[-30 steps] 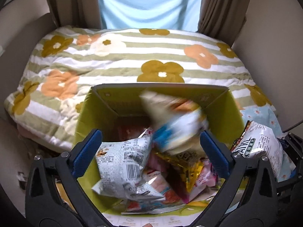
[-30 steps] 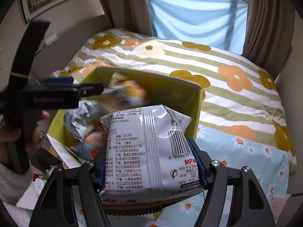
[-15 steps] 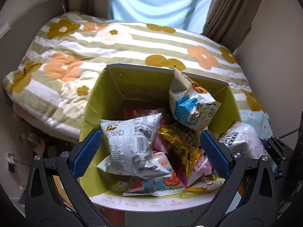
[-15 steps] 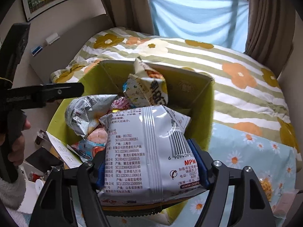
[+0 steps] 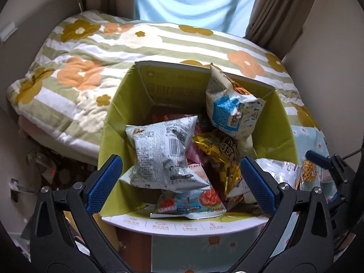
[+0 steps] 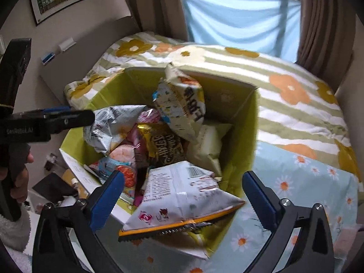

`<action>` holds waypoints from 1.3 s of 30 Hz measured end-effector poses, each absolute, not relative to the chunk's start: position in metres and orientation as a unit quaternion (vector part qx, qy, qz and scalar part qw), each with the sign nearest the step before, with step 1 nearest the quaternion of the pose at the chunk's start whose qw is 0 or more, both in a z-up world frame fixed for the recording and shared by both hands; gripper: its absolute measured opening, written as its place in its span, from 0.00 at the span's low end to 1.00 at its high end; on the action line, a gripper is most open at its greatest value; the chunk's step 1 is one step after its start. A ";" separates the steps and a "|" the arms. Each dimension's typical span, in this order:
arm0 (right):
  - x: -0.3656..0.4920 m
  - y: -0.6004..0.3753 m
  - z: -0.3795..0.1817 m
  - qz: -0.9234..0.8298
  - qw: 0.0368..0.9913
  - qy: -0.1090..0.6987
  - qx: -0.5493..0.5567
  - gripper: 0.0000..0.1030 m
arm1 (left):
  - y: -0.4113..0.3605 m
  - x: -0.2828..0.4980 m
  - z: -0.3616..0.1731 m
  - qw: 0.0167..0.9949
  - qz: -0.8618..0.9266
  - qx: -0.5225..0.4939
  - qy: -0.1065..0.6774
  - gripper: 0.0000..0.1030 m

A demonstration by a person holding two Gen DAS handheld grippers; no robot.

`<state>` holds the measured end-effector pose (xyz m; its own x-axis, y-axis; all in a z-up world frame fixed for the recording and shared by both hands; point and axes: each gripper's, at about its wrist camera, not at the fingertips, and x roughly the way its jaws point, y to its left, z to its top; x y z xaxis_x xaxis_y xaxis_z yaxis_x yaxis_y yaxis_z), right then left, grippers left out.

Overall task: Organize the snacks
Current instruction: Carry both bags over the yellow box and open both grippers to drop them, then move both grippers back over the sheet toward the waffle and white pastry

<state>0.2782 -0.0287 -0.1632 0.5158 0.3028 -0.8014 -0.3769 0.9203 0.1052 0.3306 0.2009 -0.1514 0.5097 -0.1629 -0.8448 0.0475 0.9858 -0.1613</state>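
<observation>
Since the earlier frame, our right tool (image 6: pixel 182 194) has released the white foil snack bag with orange serrated seam (image 6: pixel 182 202); its blue pads now stand spread wide, clear of the bag on both sides. That bag lies tilted across the near right corner of the green-lined open cardboard box (image 6: pixel 244 132), with its serrated seam overhanging the near rim toward us.

Our left tool (image 5: pixel 182 183) is also released, with both blue pads spread and nothing between them. It hovers over the near edge of the box (image 5: pixel 113 122). In the right wrist view, the same tool (image 6: pixel 68 119) enters from the left, level with the left wall of the box.

Contents of the box:
- A silver-white printed snack bag (image 5: pixel 163 154) lies on top at the left side.
- A white snack bag with blue panel (image 5: pixel 229 107) stands upright against the far right wall, its top edge projecting above the far rim.
- A gold foil packet (image 5: pixel 218 152) sits in the middle, between the other bags.
- A flat light-blue packet with red print (image 5: pixel 191 204) lies against the near wall.

The box rests on the bed, at the edge of a striped floral quilt (image 5: pixel 91 52). Open quilt surface extends beyond the far rim and to the right.
</observation>
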 end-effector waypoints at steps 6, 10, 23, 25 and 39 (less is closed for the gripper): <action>0.264 -0.046 -0.147 0.172 0.882 0.437 -0.032 1.00 | 0.185 0.325 -0.150 0.866 -0.076 -0.057 0.490 0.99; 0.255 -0.067 -0.137 0.148 0.892 0.427 -0.016 1.00 | 0.163 0.323 -0.141 0.866 -0.094 -0.041 0.489 0.99; 0.199 -0.208 -0.112 0.055 0.916 0.397 0.008 1.00 | 0.020 0.303 -0.107 0.870 -0.179 -0.027 0.459 0.99; 0.190 -0.232 -0.112 0.029 0.917 0.397 0.016 1.00 | -0.009 0.301 -0.112 0.863 -0.195 -0.022 0.465 0.99; 0.164 -0.377 -0.145 -0.041 0.907 0.414 0.067 1.00 | -0.158 0.291 -0.178 0.814 -0.238 -0.009 0.530 0.99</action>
<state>0.1641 -0.3769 -0.1452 0.6543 -0.0196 -0.7560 0.1302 0.9877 0.0871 0.2907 -0.1580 -0.1782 0.3246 -0.3970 -0.8585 0.3773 0.8867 -0.2673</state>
